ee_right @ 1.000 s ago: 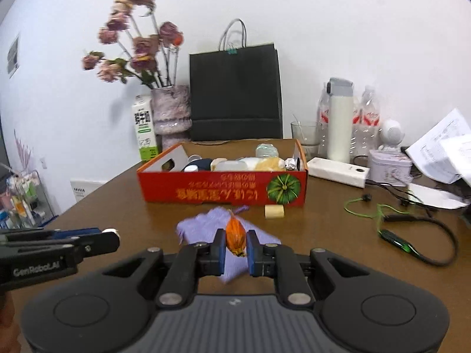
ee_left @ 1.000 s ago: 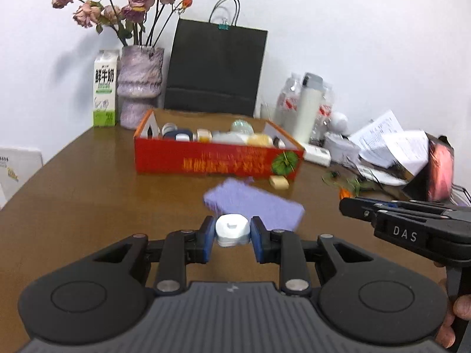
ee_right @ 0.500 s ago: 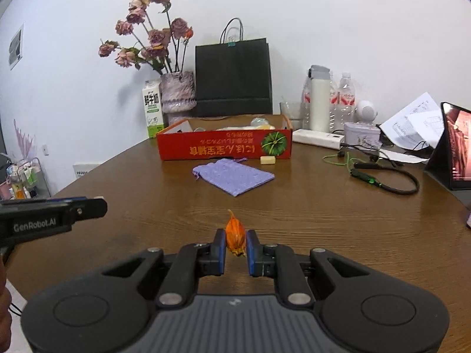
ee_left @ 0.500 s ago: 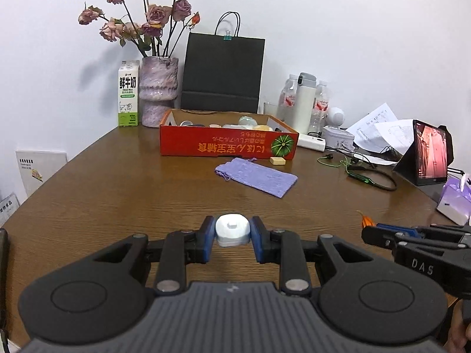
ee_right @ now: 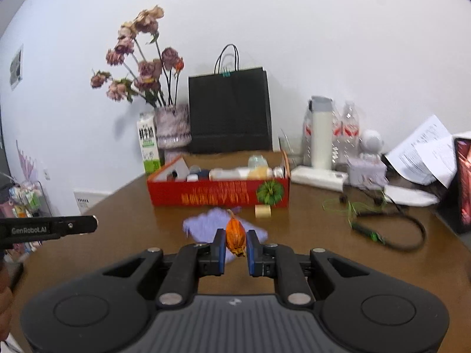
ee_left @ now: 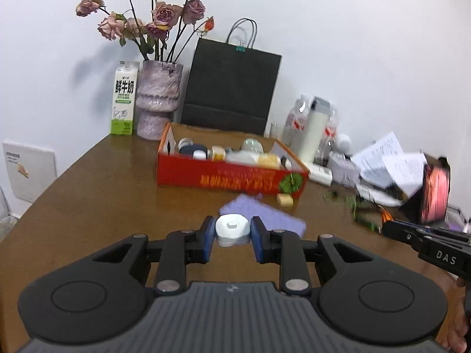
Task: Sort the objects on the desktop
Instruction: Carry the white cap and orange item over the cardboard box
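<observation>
left gripper (ee_left: 232, 232) jaws clamp white cap (ee_left: 232, 230) | red box (ee_left: 229, 176) ahead | purple pouch (ee_left: 265, 213) between

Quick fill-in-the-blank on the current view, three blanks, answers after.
1. The left gripper is shut on a ____ cap.
2. The right gripper is shut on a small ____ thing.
3. The purple cloth lies in front of the ____ box.

Missing words: white; orange; red

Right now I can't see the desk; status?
Left tool shut on white cap. Right tool shut on orange pod. Red box ahead; purple pouch between.
</observation>
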Motion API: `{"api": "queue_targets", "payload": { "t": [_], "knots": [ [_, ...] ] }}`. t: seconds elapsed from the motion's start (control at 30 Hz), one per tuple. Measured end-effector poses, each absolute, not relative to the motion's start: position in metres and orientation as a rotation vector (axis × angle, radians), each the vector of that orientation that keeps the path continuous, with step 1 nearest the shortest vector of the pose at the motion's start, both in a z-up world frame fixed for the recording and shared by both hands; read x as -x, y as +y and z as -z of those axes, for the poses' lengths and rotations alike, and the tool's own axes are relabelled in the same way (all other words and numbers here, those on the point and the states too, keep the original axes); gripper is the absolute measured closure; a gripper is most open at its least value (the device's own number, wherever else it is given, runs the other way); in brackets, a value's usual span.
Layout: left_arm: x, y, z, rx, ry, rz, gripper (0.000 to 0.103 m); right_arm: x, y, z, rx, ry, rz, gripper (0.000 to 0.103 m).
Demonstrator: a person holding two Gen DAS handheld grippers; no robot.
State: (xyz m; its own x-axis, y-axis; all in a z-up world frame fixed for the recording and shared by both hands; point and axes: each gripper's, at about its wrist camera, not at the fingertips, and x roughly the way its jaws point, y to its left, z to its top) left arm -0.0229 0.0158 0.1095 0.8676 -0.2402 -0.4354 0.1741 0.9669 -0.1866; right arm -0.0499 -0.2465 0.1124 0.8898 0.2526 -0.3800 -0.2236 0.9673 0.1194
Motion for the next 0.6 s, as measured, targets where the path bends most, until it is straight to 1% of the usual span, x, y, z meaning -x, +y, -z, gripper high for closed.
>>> {"api": "queue_targets", "payload": {
  "t": [0.13,0.27,0.37,0.6],
  "knots": [
    [-0.045,0.023,-0.135,0.083,0.454,0.196,0.076,-0.013,-0.253,-0.129,-0.09,0.416,-0.27,0.09],
    [-0.129,0.026,-0.146,0.035,0.496,0.186,0.076,-0.088,-0.252,-0.141,-0.094,0.437,-0.269,0.09],
    [-0.181,0.02,-0.135,-0.021,0.515,0.171,0.076,-0.145,-0.253,-0.138,-0.13,0.506,-0.264,0.09],
    [-0.279,0.024,-0.103,0.002,0.717,0.142,0.076,-0.268,-0.254,-0.12,-0.218,0.737,-0.239,0.09]
  ]
}}
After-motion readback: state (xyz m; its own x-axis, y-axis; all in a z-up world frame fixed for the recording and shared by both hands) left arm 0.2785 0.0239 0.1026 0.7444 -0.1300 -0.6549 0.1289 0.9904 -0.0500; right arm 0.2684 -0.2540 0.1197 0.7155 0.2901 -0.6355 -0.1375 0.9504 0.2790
